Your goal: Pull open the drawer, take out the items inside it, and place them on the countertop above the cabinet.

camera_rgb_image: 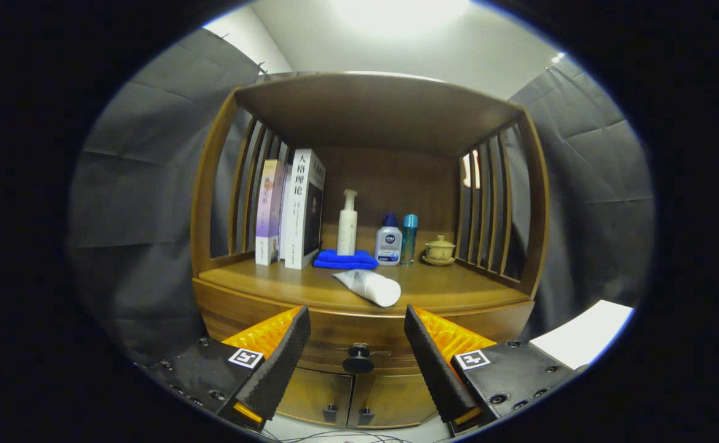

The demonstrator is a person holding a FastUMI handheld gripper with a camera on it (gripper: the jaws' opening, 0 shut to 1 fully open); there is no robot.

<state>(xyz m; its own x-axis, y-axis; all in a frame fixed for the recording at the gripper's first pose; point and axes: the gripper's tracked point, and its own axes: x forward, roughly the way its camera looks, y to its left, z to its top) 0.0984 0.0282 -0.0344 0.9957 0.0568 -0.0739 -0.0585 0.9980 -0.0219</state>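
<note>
The gripper (pixel 357 344) has its jaws apart, holding nothing. The round dark knob (pixel 358 359) of the closed wooden drawer (pixel 359 335) sits between them. A white tube (pixel 369 286) lies near the wooden countertop's (pixel 261 280) front edge.

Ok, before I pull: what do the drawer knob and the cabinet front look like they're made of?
The knob, which sits between the open tongs, looks like dark metal or hard plastic: round, smooth, with a faint sheen, so I can't settle which. The cabinet appears to be wood with a glossy brown varnish, since grain lines and soft reflections show on the drawer front.
</note>
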